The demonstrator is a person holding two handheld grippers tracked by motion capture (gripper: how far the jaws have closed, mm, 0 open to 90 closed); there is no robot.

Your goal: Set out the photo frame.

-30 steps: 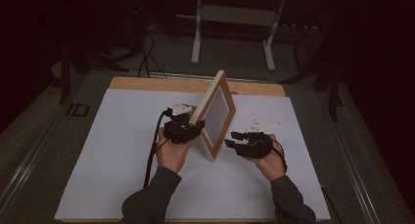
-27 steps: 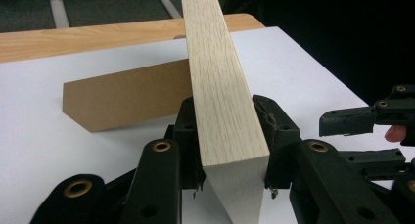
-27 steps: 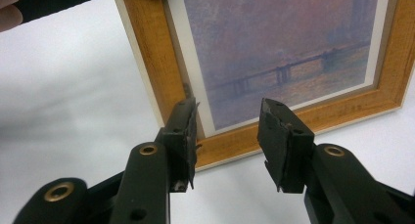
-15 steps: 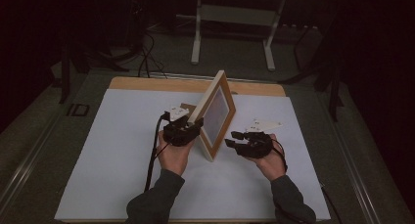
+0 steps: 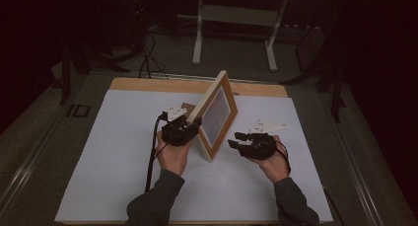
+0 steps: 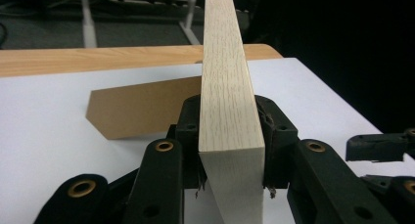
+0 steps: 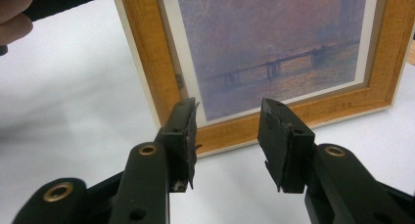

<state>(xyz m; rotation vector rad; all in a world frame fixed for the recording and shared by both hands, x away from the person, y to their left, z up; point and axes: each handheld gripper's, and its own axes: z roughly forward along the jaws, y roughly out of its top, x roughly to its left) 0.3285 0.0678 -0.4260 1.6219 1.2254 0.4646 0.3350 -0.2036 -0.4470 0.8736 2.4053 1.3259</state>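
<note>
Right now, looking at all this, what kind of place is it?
Probably a dim lab or workshop set up for recording, not a home. A white-topped table sits among loose floor cables and a bare metal stand. A person works a picture frame with handheld tools.

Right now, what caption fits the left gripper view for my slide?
Left gripper jaws clamp the picture frame's pale wooden edge, brown stand flap behind on white table.
</note>
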